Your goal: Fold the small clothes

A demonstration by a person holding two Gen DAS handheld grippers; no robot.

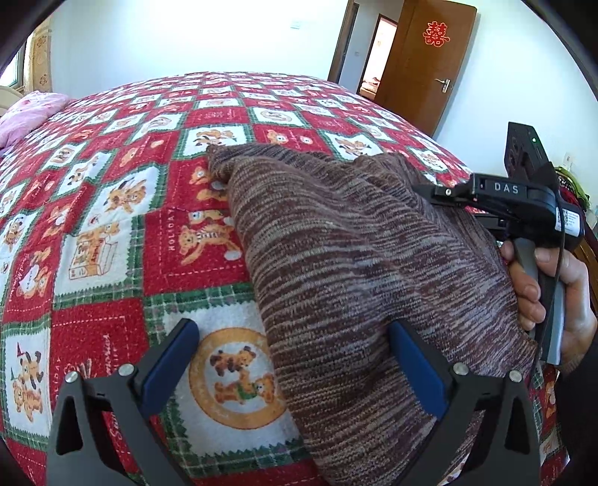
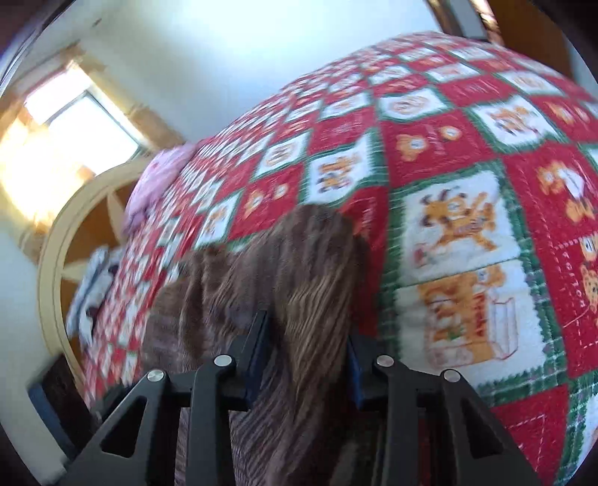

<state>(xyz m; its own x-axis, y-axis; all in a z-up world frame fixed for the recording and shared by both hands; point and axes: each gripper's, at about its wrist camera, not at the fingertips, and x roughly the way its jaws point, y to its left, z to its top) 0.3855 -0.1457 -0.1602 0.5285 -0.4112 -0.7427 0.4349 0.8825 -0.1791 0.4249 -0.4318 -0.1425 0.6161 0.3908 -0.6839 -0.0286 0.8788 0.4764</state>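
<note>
On the bed, nearest the cameras: one brown-and-grey striped knit garment (image 1: 358, 269) lies on a red, white and green patchwork blanket (image 1: 112, 231).
Left gripper (image 1: 295, 359): jaws stand wide apart, holding nothing; the blue pad on one side sits over bare blanket, the other rests against the knit's edge.
Right gripper (image 2: 304, 359): its jaws are partly closed around a bunched fold of the knit garment (image 2: 284, 284), which fills the gap; the view is blurred, so whether the pads press the cloth I cannot tell.
Right hand (image 1: 553, 299): one bare hand wraps the grey handle, seen from the left wrist at the garment's right side.
Garment's long axis: runs from the near edge of the bed away towards the far left, ending in a narrow rounded tip (image 1: 220, 164) flat on the blanket; the right part is lifted and draped.
Count: one garment, two grippers, one hand in sight.
Writing, near: "DAS" in white on the right gripper's black body (image 1: 506, 188); "HOLIDAY" stitched on a red blanket square (image 1: 171, 233).
Further back: one pink pillow (image 1: 26, 116) at the bed's far left.
Farthest: one open brown door (image 1: 422, 63) bearing a red paper ornament (image 1: 435, 33), its characters too small to read.
</note>
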